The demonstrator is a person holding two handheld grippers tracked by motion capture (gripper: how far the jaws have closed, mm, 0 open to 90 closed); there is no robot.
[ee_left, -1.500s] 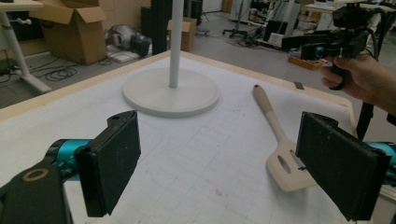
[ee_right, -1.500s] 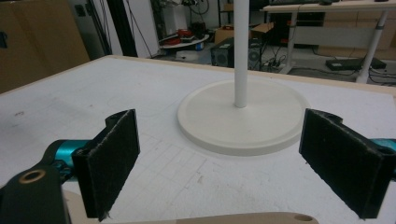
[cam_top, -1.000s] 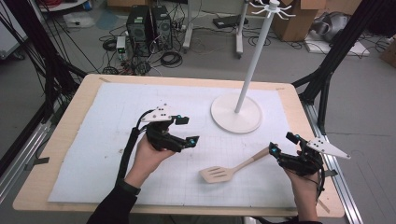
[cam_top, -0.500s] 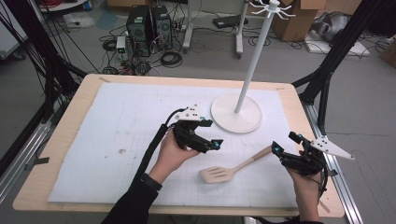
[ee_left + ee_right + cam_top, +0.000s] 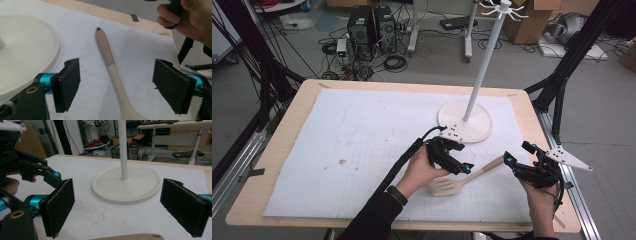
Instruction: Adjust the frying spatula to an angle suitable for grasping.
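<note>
A pale wooden slotted spatula [image 5: 462, 179] lies on the white mat, head toward the front and handle toward the right. My left gripper [image 5: 466, 168] hovers over the middle of it. In the left gripper view the handle [image 5: 111, 65] runs between the two black pads [image 5: 69, 85], which stand apart from it on both sides; the jaws have just been closing a little. My right gripper [image 5: 511, 162] is open near the handle's far end, and in its own view the handle tip [image 5: 140, 236] lies just below the wide-apart pads.
A white stand with a round base [image 5: 452, 116] and a tall pole [image 5: 484, 65] rises just behind both grippers. The wooden table edge [image 5: 539, 135] runs close on the right. The left half of the mat [image 5: 337, 145] is bare.
My left hand has travelled right and slightly down from mid-table to over the spatula's handle, its jaws a little narrower. The right hand and the spatula have stayed put.
</note>
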